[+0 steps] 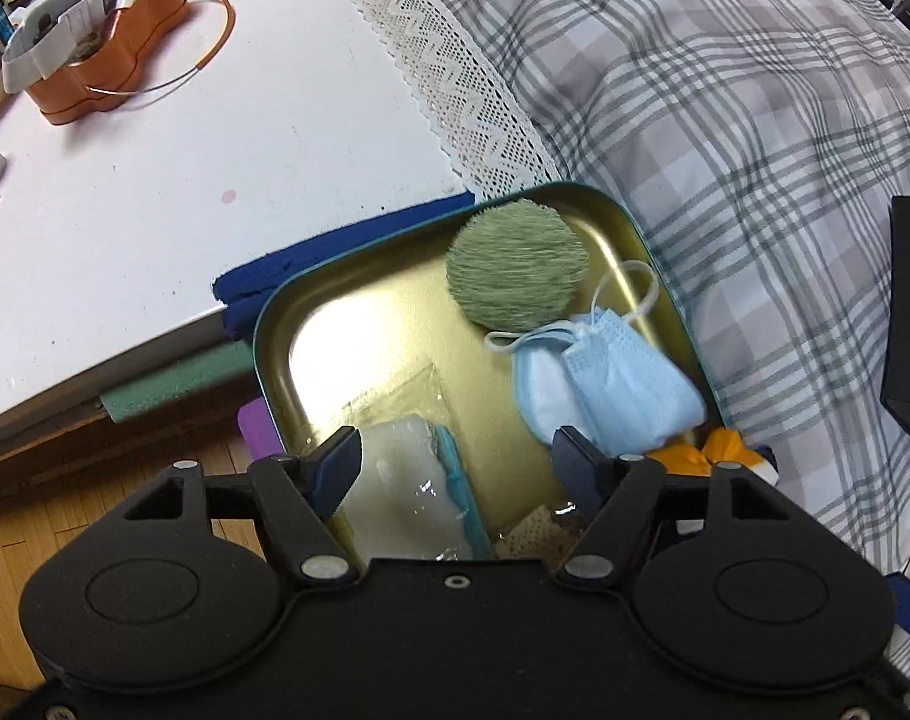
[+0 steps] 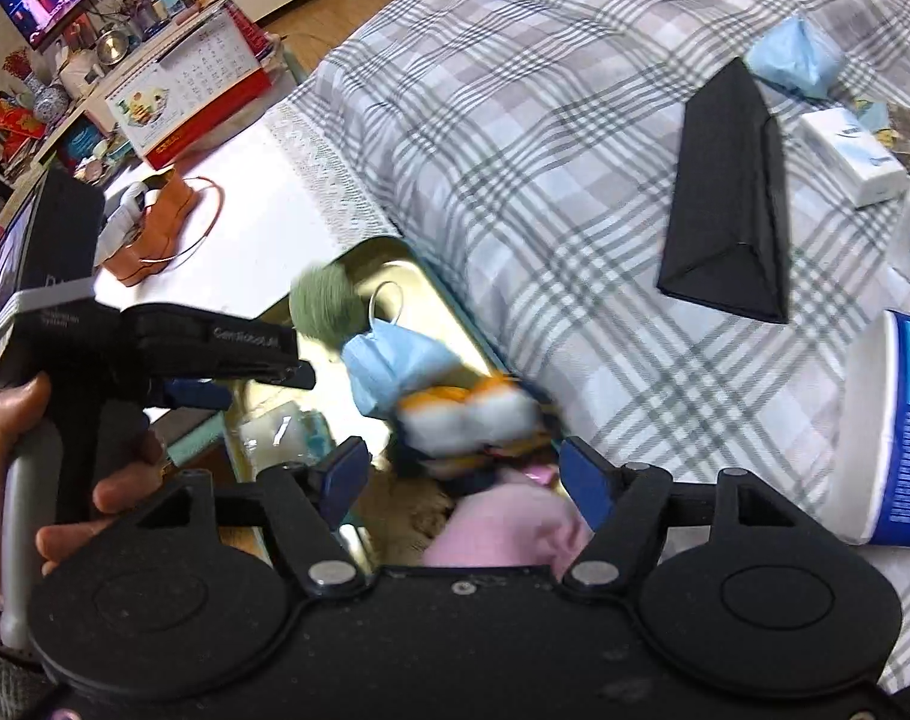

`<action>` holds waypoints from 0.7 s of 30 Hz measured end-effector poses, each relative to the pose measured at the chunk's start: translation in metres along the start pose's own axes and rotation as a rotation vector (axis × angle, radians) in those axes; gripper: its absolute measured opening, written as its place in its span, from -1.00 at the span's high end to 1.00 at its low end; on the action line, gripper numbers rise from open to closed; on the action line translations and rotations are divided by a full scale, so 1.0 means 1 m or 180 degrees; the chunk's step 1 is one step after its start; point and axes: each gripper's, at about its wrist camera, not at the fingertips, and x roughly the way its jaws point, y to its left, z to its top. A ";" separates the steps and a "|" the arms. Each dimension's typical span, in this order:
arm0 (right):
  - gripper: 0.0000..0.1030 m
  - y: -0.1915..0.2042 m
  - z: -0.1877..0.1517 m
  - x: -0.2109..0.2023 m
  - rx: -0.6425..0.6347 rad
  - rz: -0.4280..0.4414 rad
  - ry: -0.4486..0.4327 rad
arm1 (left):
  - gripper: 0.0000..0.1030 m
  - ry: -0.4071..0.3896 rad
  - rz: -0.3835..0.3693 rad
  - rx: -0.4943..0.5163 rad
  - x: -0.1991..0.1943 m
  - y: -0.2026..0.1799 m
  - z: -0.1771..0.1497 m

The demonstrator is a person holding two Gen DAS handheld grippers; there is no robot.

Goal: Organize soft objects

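While both claws gape, blue mask (image 1: 605, 384) lies ahead in tin (image 1: 665, 252)

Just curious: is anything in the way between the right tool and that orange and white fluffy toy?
Nothing visible. The right tool is open and the fluffy toy sits just beyond its fingertips, with no object between them.

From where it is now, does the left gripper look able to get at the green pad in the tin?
Probably yes: the left gripper is open over the tin, and the green pad lies uncovered ahead, only the blue mask beside it.
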 end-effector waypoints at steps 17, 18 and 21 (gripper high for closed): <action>-0.36 -0.075 -0.059 -0.060 0.0145 -0.0342 -0.0016 | -0.29 -0.0034 -0.0034 0.0421 -0.033 -0.056 -0.054; -0.36 -0.082 -0.062 -0.063 0.0174 -0.0365 -0.0015 | -0.29 -0.0034 -0.0046 0.0468 -0.035 -0.062 -0.058; -0.36 -0.105 -0.072 -0.072 0.0289 -0.0436 -0.0015 | -0.29 -0.0028 -0.0091 0.0616 -0.042 -0.083 -0.069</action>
